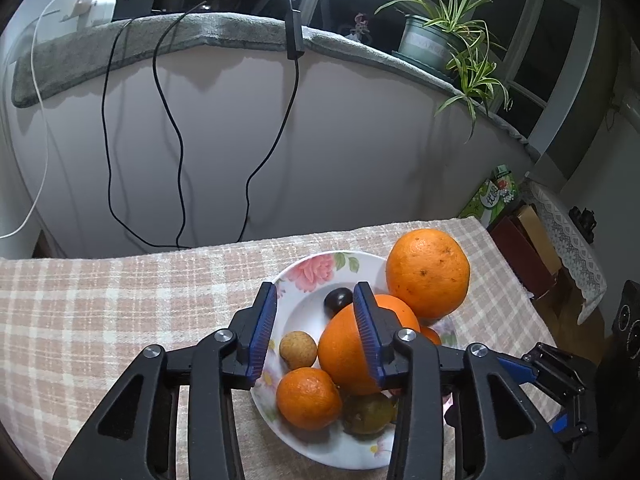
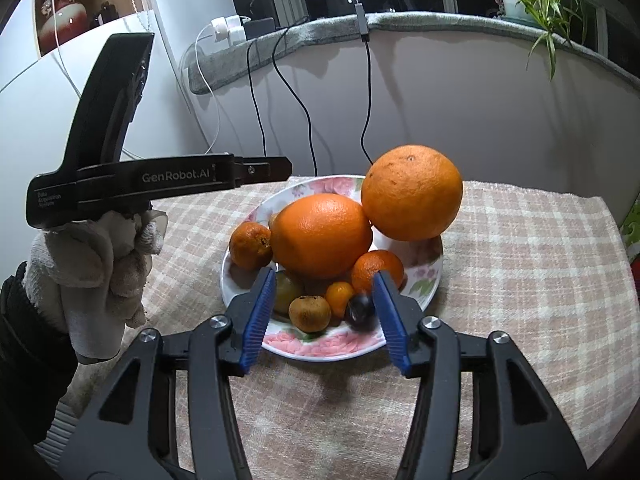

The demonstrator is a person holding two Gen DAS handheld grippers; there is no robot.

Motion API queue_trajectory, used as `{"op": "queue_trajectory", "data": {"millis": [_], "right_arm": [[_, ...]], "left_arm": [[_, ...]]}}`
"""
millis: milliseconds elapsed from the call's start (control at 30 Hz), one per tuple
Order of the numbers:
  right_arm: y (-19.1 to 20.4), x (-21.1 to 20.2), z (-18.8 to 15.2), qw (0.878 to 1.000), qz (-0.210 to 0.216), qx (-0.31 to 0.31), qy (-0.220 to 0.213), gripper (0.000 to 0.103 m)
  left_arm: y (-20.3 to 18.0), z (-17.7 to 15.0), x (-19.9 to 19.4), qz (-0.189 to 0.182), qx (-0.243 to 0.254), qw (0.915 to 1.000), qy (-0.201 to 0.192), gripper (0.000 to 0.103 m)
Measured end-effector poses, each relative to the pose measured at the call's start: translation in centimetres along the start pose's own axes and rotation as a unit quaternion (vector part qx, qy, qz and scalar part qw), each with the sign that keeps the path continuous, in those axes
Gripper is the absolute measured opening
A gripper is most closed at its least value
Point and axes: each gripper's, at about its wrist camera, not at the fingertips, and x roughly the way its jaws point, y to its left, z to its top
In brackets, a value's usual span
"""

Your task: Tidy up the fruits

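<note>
A floral white plate (image 1: 316, 446) (image 2: 352, 346) on a checked tablecloth holds two large oranges (image 1: 428, 272) (image 2: 412, 194) (image 2: 322, 236), two mandarins (image 1: 308, 398) (image 2: 250, 246) (image 2: 376, 266), a brown longan (image 1: 298, 350) (image 2: 310, 314), a green fruit (image 1: 368, 414) (image 2: 286, 290), a dark plum (image 1: 338, 300) (image 2: 360, 310) and a small kumquat (image 2: 340, 296). My left gripper (image 1: 314, 310) is open and empty above the plate's left part. My right gripper (image 2: 324, 294) is open and empty over the plate's near rim; the plum looks blurred beside its right finger.
The checked tablecloth (image 2: 520, 280) covers a small table against a white wall with hanging black cables (image 1: 176, 140). A grey-covered ledge above holds a potted plant (image 1: 436, 36). Boxes (image 1: 520, 240) stand past the table's right edge. A gloved hand (image 2: 92, 272) holds the left gripper.
</note>
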Motion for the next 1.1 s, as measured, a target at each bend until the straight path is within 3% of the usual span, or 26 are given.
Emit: {"op": "queue_trajectory", "data": {"millis": [133,300,367,533,900,1100], "right_arm": [[0.0,-0.1,0.0,1.000,0.001,-0.002,-0.001,0.055],[0.1,-0.5,-0.2,1.000,-0.002,-0.006,-0.008,0.068],[0.2,-0.8,-0.2,1.000,-0.004,-0.009,-0.010,0.072],[0.1,-1.5,-0.4,1.000,-0.012,-0.009,-0.017,0.087],[-0.1,-2.8,-0.8,0.999,-0.050,-0.012,-0.018,0.098],[-0.6,-4.0,-0.6,0.997,-0.070,0.001,-0.036,0.103]], "left_arm": [[-0.5,-0.1,-0.2,0.001,0.006,1.0000,-0.002,0.043],[-1.1,-0.3,-0.8,0.006,0.015,0.9998,-0.009,0.050],[-1.2,-0.3,-1.0,0.009,0.016,0.9998,-0.012,0.058],[-1.3,-0.7,-1.9,0.022,0.012,0.9994,-0.022,0.069],[-1.6,-2.2,-5.2,0.056,0.001,0.9973,-0.047,0.070],[-2.1,-3.7,-7.6,0.079,-0.002,0.9949,-0.063,0.075]]}}
